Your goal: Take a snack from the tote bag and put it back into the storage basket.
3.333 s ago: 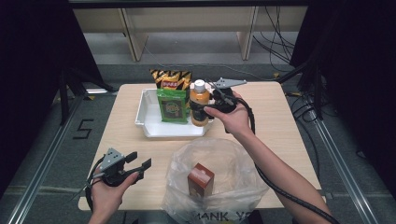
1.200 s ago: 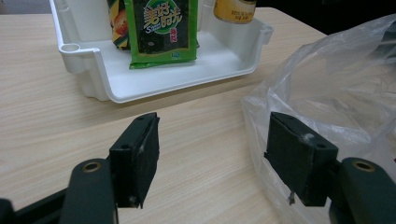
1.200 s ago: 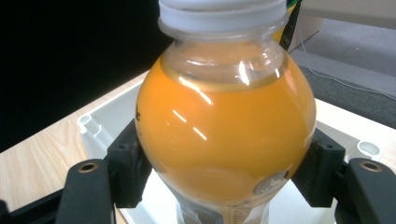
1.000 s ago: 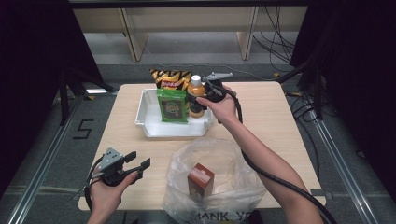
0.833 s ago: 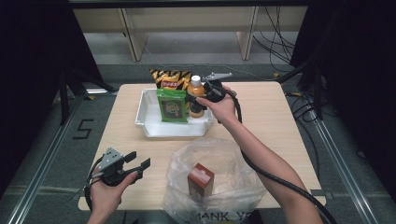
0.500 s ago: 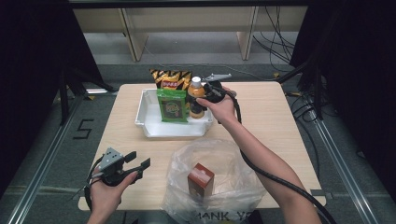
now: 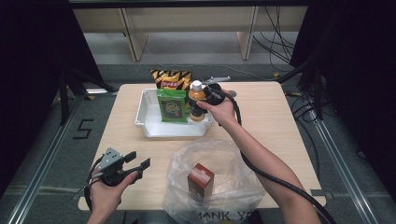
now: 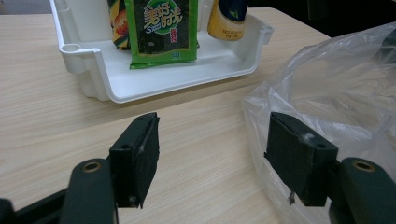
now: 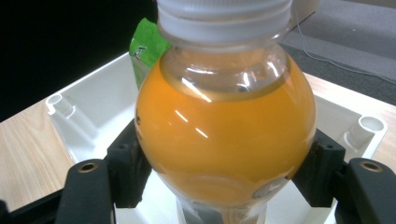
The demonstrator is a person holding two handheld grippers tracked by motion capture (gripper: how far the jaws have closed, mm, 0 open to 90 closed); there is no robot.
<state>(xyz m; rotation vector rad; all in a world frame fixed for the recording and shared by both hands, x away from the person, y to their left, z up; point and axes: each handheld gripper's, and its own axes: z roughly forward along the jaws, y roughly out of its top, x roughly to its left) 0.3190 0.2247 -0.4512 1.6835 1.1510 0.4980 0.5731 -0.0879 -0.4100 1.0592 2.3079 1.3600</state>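
An orange juice bottle [image 7: 196, 94] with a white cap stands upright at the right end of the white tray [image 7: 150, 127]. My right gripper [image 7: 200, 106] is shut on it. In the right gripper view both pads press the bottle's [image 9: 224, 121] round shoulder. My left gripper [image 7: 138, 159] hovers open near the table's front left corner, with nothing between its jaws. In the left gripper view, bare table lies behind the left gripper [image 8: 215, 161], and the bottle's base [image 8: 227, 24] sits on the tray's floor.
A green seaweed pack [image 7: 172, 106] leans upright in the tray, with a yellow chips bag [image 7: 170, 78] behind it. A clear plastic bag [image 7: 233, 158] holding a brown box [image 7: 201, 179] lies at the front middle, close to the left gripper's right jaw.
Since the earliest frame my right gripper has shifted slightly left and farther away with the bottle, settling at the tray's right end. The left gripper has stayed put.
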